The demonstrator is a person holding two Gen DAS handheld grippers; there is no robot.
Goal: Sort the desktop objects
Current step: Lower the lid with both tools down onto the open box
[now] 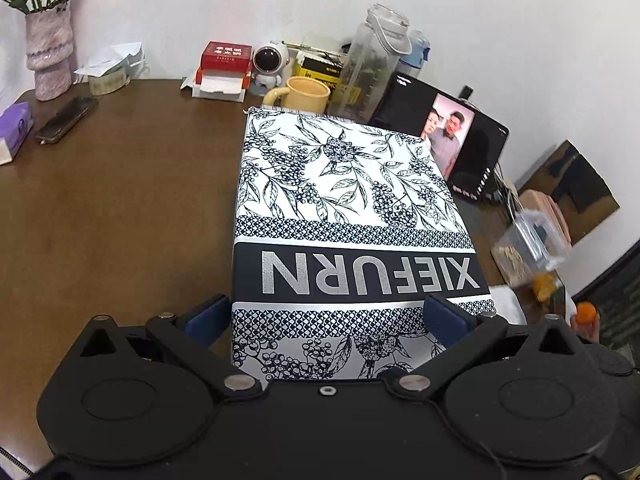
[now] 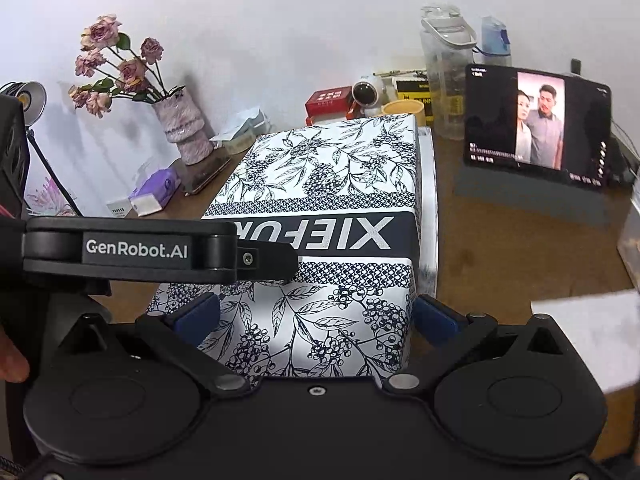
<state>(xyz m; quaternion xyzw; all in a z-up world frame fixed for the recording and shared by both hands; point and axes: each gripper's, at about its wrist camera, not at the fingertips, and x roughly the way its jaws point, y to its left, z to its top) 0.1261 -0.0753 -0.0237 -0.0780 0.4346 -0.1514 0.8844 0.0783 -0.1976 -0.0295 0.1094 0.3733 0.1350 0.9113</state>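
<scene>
Desk: brown wood, its near edge hidden under the gripper bodies in both views.

Box: large, white with dark botanical print and a dark band reading "XIEFURN" upside down. It stands on the desk right of centre. Its near end is cut off behind the left gripper's housing. In the right wrist view the same box has its lettering partly covered by a black arm marked "GenRobot.AI".

Left gripper: jaws spread wide, one blue pad on each side of the box's near end. Pads sit at the box walls; cannot tell whether they press or only flank.

Right gripper: same posture, jaws wide, blue pads astride the box. Firm contact cannot be confirmed either.

Tablet: propped behind the box's right far corner, screen lit, left edge hidden by the box.

Vase with dried pink flowers: far left against the wall.

Clear water bottle: behind the box, base hidden.

Clear container: right desk edge, blurred, contents unreadable.

Yellow mug: just behind the box, lower half hidden.

Phone: dark, lying flat near the vase.

Orange item: far right edge, too blurred to identify.
</scene>
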